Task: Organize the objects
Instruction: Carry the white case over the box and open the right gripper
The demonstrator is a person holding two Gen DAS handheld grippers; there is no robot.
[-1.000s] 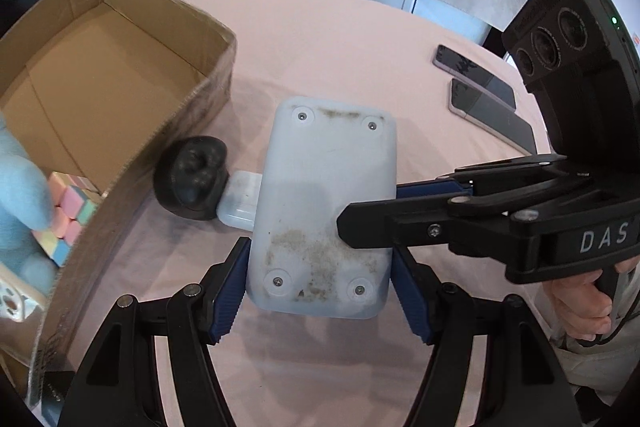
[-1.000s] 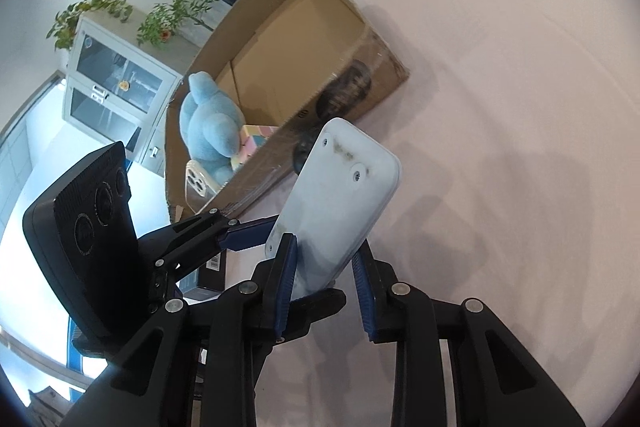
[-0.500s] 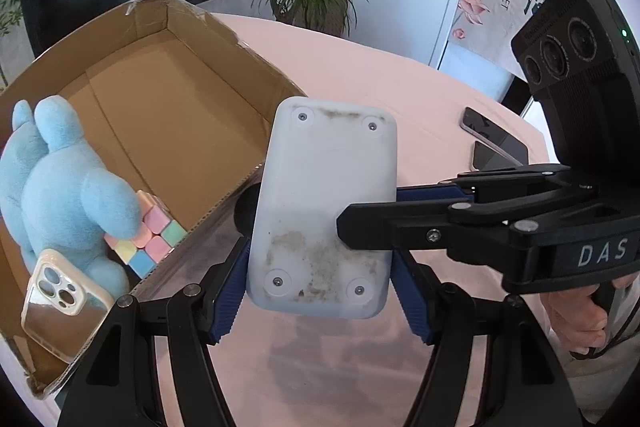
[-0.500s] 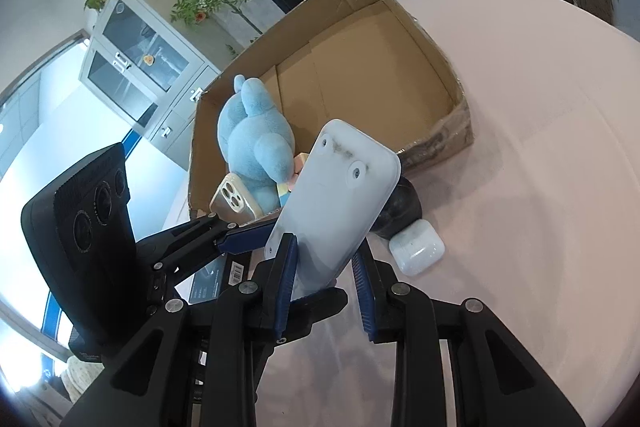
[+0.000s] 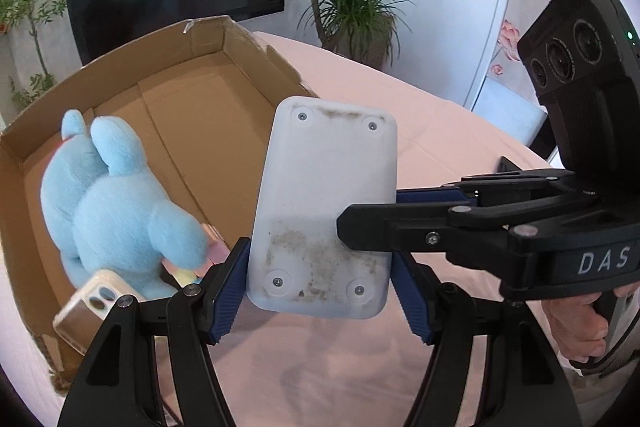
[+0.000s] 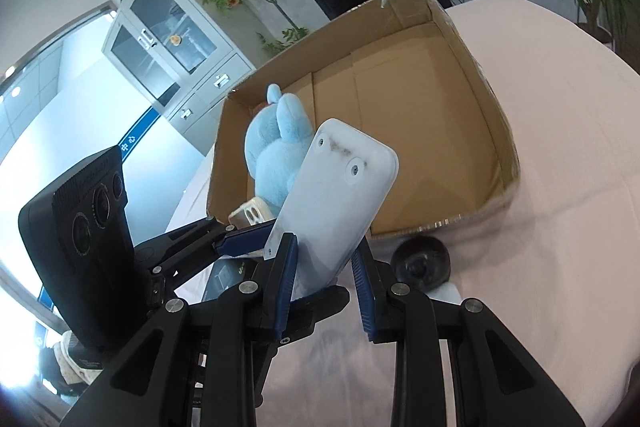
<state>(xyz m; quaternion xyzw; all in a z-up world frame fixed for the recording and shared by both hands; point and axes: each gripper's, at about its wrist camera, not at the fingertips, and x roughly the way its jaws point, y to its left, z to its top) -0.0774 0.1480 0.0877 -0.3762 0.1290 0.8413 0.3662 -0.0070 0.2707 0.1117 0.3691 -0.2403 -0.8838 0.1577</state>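
Both grippers, left (image 5: 320, 291) and right (image 6: 325, 281), pinching one white plastic block (image 5: 324, 211), held up above the pink table (image 5: 440, 131), not yet in the cardboard box (image 5: 208, 107) just beyond. Already inside: blue plush toy (image 5: 116, 211), phone (image 5: 94, 311), pastel cube partly hidden. Left outside by the box wall: black round thing (image 6: 420, 261).

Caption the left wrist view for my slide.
Both tongs clamp a scuffed white plastic casing beside a cardboard box holding a blue plush toy and phone.
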